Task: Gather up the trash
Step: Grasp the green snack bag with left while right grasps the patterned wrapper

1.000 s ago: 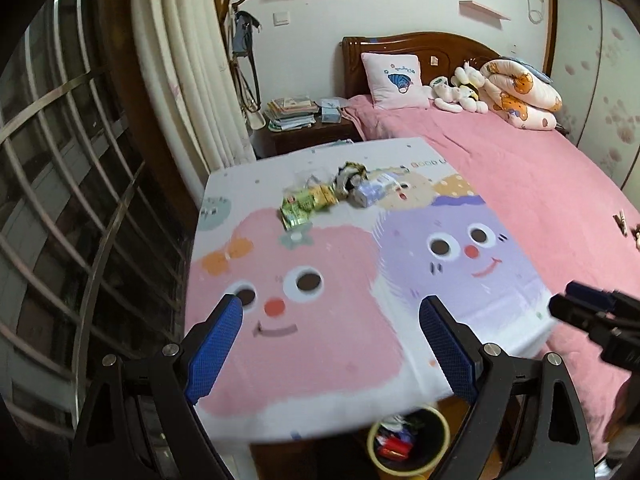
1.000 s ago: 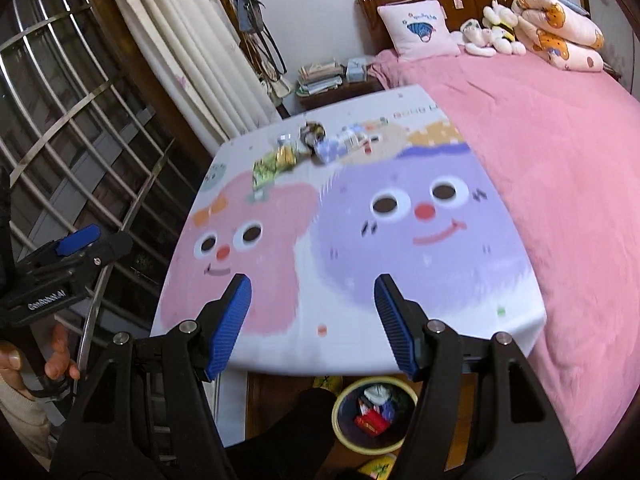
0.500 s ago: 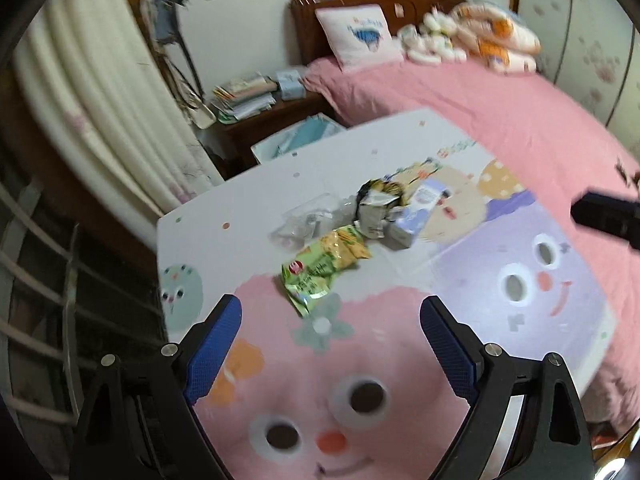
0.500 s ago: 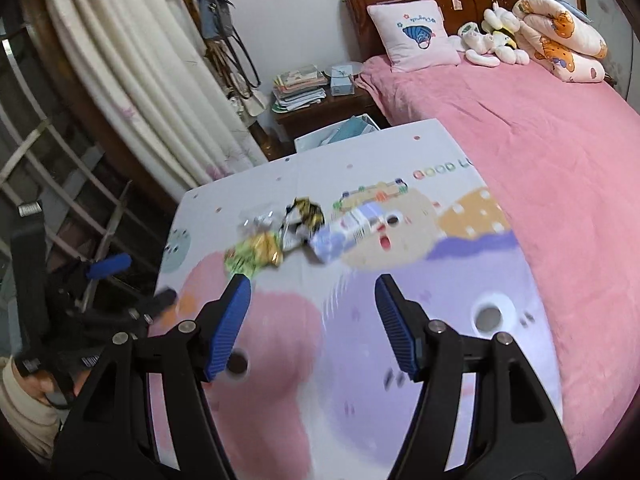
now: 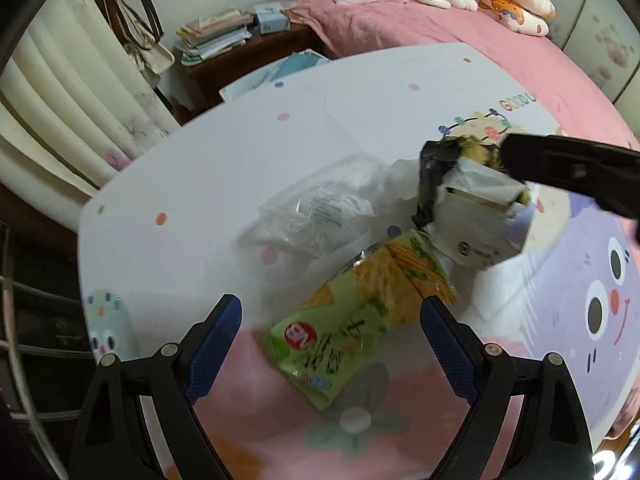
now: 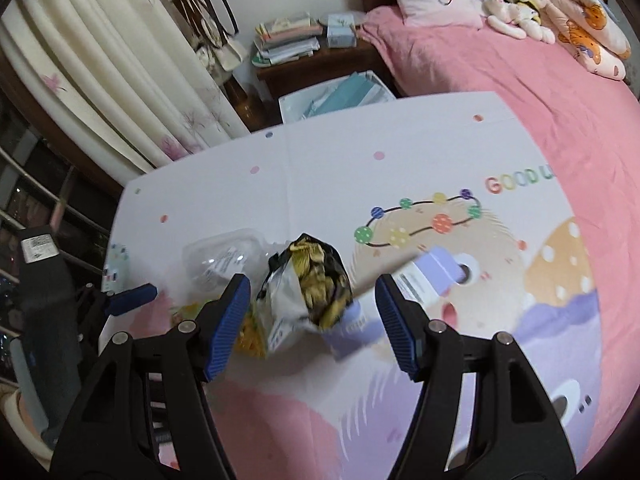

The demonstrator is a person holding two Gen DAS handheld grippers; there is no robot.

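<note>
Both grippers, left gripper (image 5: 330, 334) and right gripper (image 6: 312, 324), stand apart (nothing clamped); crinkled green snack bag (image 5: 360, 320) lies beside a clear plastic wrapper (image 5: 320, 208).

On the cartoon-printed cloth (image 6: 400, 152) over my worktop, coloured capital letters read "GOOD" and then a "U", where the word runs out of sight. The green snack bag (image 5: 360, 316) carries a round red logo with white characters and a row of large dark characters below it, both too blurred for me to read. The clear plastic wrapper (image 5: 320, 208) has small print, also unreadable.
</note>
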